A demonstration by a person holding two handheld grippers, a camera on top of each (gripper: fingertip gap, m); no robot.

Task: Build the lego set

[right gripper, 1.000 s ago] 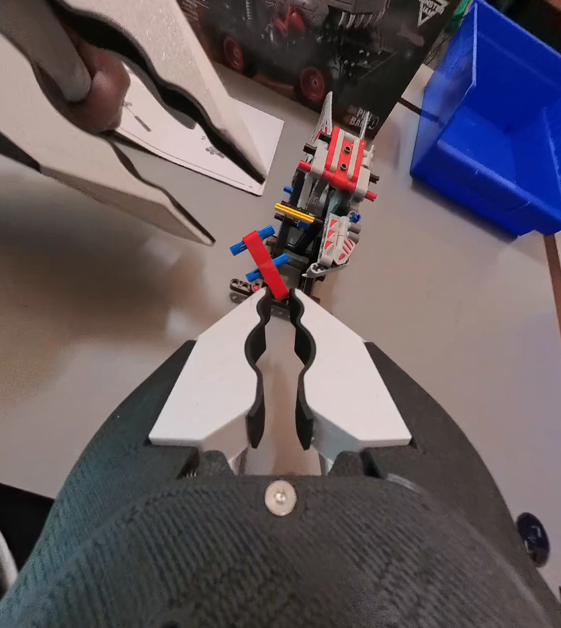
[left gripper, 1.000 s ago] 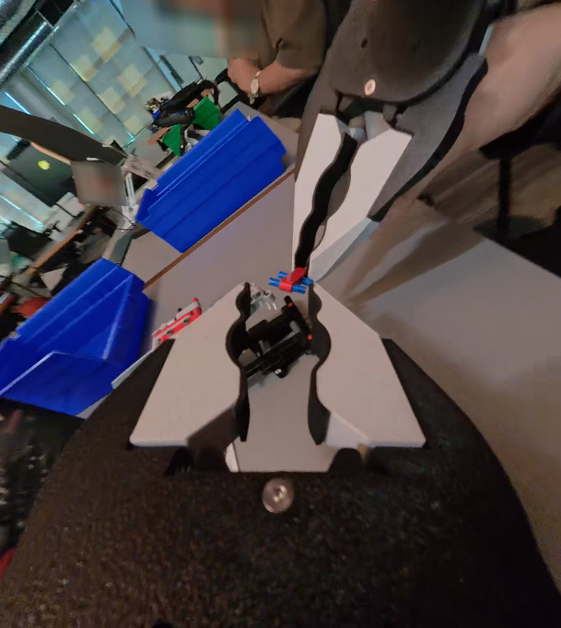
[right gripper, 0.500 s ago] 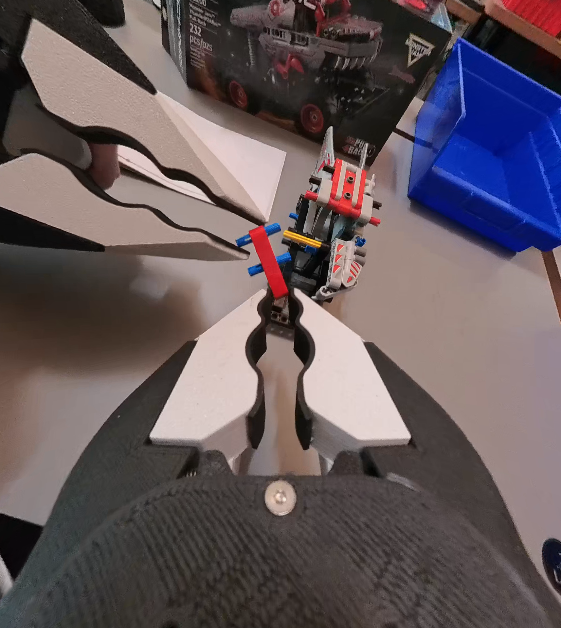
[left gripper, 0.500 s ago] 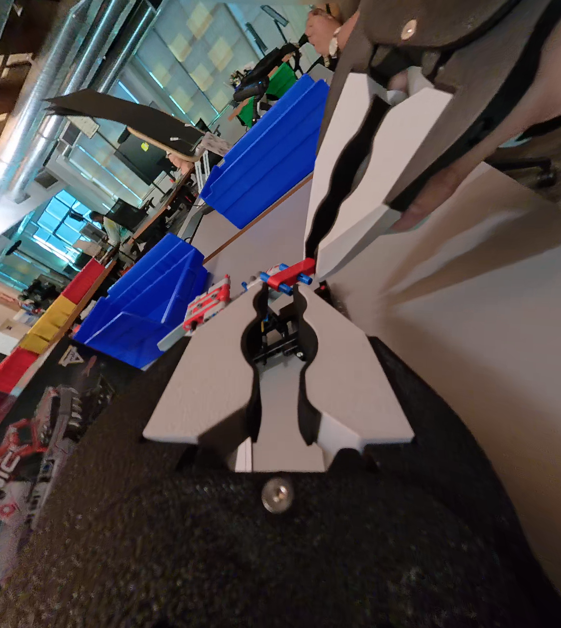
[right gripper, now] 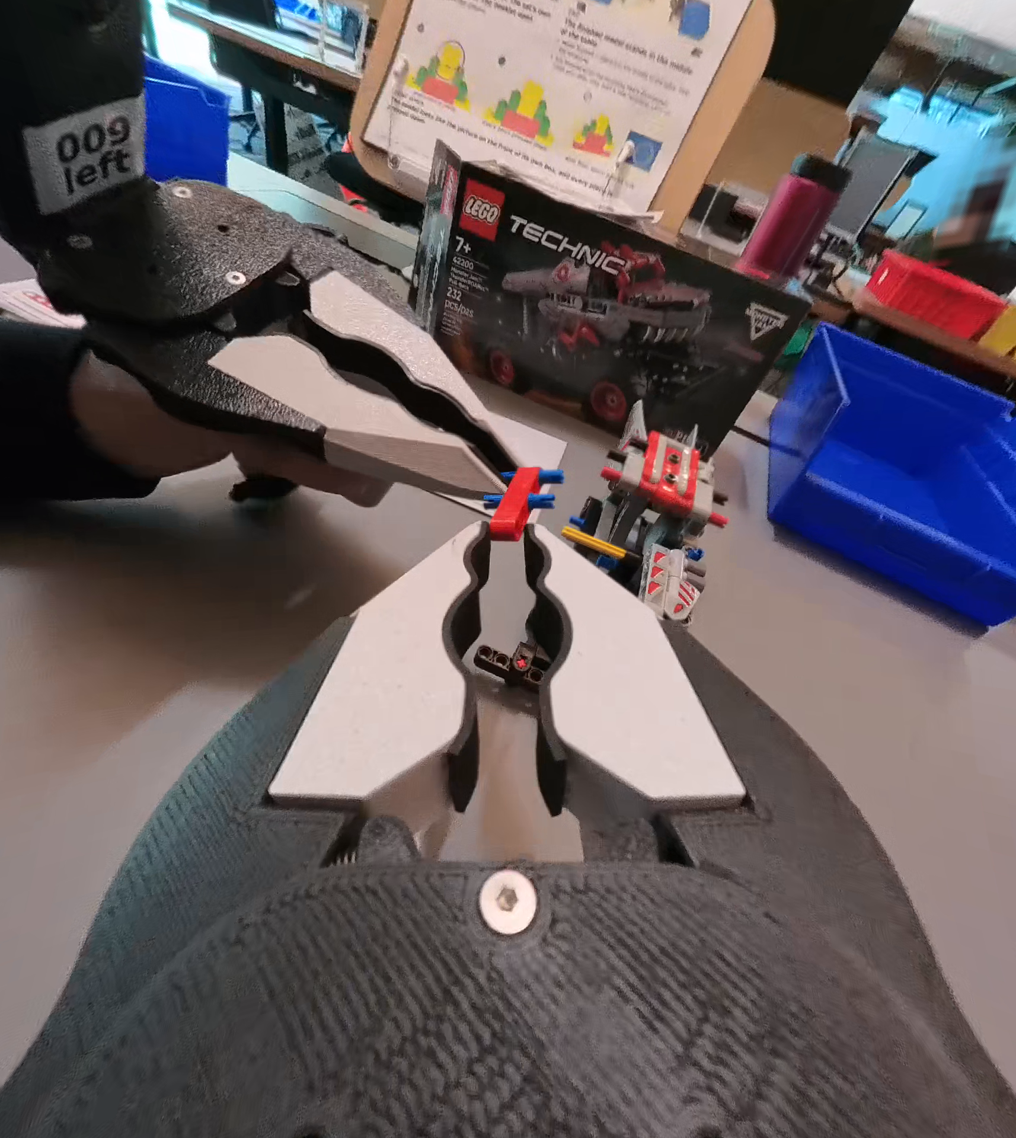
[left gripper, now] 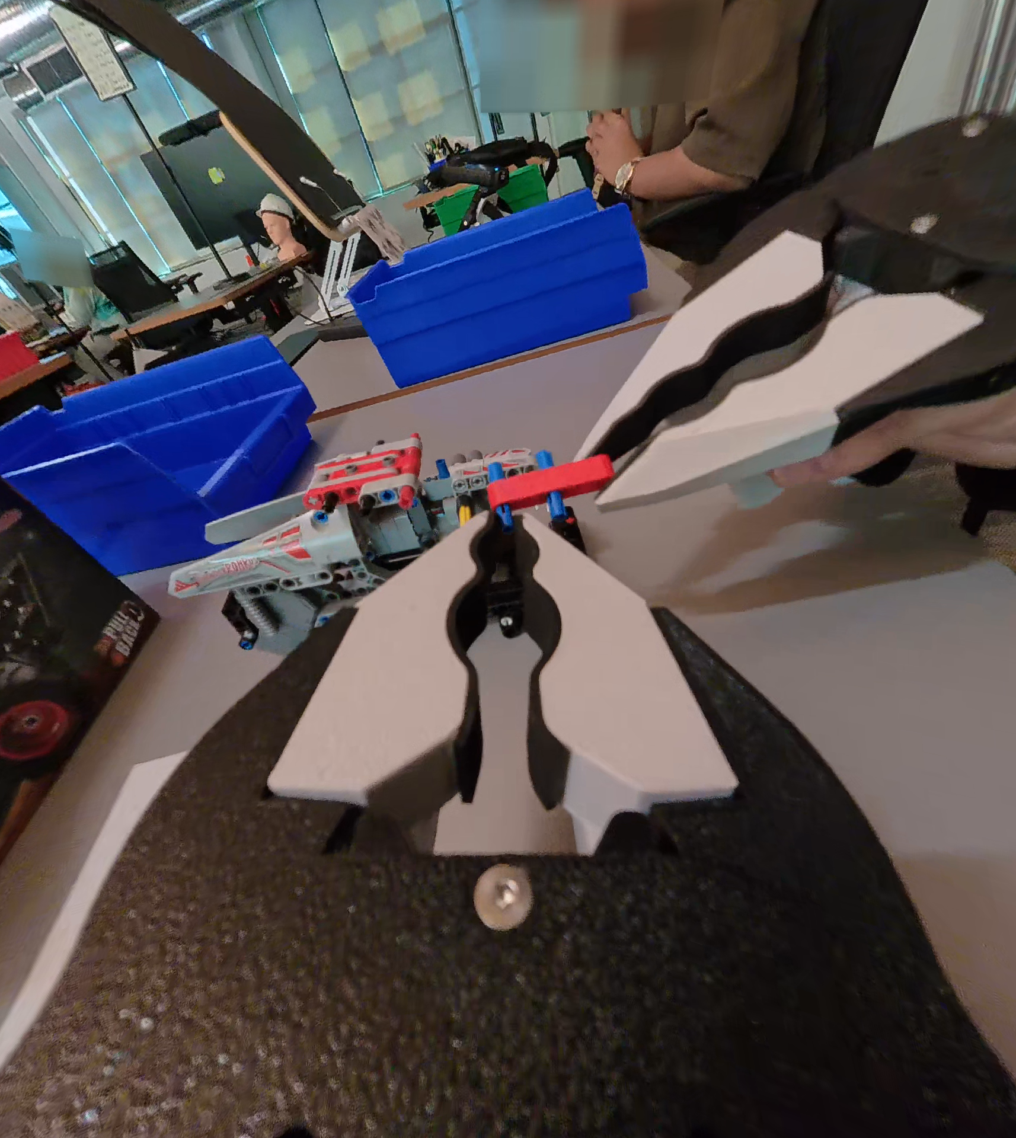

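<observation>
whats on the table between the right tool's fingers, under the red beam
A small black lego piece lies on the table, seen in the right wrist view between the right tool's fingers, nearer the camera than the red beam held at their tips.

A big open office used as a work lab, rows of desks and a dark screen far past the jaws, glass walls, blue bins, a toy box
</observation>
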